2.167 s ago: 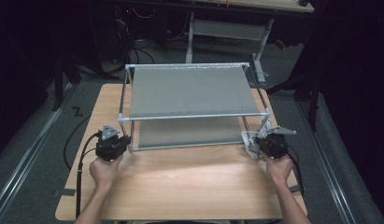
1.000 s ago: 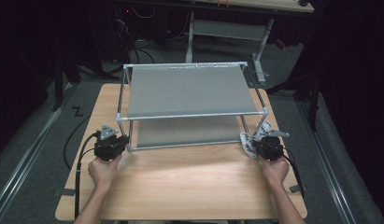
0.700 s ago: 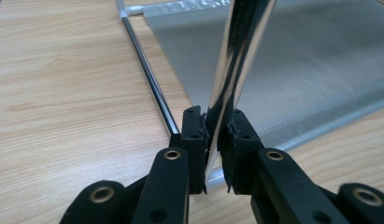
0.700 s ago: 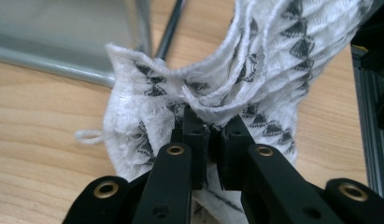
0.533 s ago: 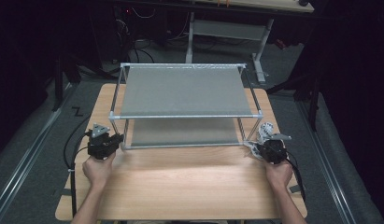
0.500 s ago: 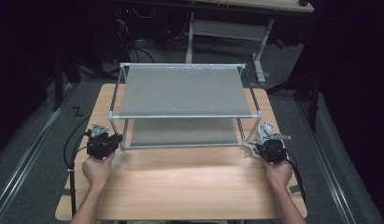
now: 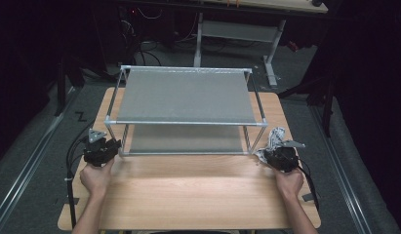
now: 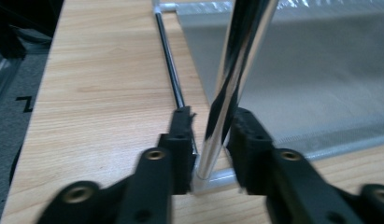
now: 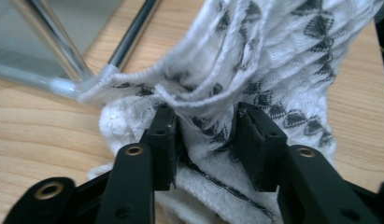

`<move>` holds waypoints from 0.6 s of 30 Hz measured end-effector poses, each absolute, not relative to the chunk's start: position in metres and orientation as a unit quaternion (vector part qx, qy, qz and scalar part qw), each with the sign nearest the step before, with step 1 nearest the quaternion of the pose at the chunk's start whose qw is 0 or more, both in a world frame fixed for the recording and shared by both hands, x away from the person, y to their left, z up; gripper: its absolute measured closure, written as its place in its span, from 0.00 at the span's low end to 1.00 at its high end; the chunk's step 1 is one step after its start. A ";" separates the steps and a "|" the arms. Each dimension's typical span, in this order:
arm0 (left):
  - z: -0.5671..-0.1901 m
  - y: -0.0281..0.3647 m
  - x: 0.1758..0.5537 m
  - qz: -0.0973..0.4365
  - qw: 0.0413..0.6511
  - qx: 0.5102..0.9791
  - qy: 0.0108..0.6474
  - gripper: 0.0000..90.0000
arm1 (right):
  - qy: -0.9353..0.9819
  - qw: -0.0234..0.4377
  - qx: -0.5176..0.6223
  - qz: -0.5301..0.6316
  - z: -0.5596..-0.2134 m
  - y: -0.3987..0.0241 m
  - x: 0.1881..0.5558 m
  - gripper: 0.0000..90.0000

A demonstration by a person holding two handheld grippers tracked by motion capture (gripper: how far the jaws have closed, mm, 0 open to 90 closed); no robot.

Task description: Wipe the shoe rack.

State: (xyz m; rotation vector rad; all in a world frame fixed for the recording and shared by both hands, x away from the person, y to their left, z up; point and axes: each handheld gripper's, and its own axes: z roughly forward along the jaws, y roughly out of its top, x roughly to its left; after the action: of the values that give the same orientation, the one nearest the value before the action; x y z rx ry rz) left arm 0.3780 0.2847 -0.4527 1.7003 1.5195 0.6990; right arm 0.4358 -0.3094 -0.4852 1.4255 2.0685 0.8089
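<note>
A two-tier rack [image 7: 186, 95] of chrome tubes and grey fabric shelves stands on the wooden table [image 7: 188, 190]. My left gripper [image 7: 112, 147] is at the rack's near-left leg. In the left gripper view the chrome leg [image 8: 222, 84] stands between the jaws of the left gripper [image 8: 210, 116], which have just been opening; a thin gap shows on each side. My right gripper [image 7: 267, 154] is at the near-right corner. Its jaws [image 9: 206, 114] have just been opening too and stand apart around a white cloth [image 9: 273, 56] with a black pattern, which lies bunched at the corner [image 7: 275, 136].
The rack's lower rail [image 8: 171, 65] runs away along the tabletop beside the left jaw. A desk frame [image 7: 237, 31] and cables stand on the dark floor behind the table. Bare wood stretches between my two hands at the near side.
The rack has slid to the left and now sits square to the table's edge. My left hand went left with it; the right hand stayed about where it was.
</note>
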 end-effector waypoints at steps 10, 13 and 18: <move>-0.448 0.283 0.361 0.267 0.374 0.654 0.601 0.54 | 0.761 0.256 0.493 0.335 -0.466 -0.308 0.421 0.60; -0.449 0.274 0.354 0.268 0.371 0.662 0.593 0.52 | 0.762 0.254 0.484 0.348 -0.460 -0.304 0.416 0.60; -0.459 0.254 0.345 0.253 0.363 0.680 0.585 0.49 | 0.777 0.256 0.461 0.344 -0.456 -0.293 0.414 0.61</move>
State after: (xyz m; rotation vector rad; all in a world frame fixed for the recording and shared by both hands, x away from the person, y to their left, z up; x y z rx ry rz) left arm 0.3450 0.2538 -0.4589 1.7499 1.5064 0.6525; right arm 0.4139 -0.2932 -0.4565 1.2506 2.1087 0.9345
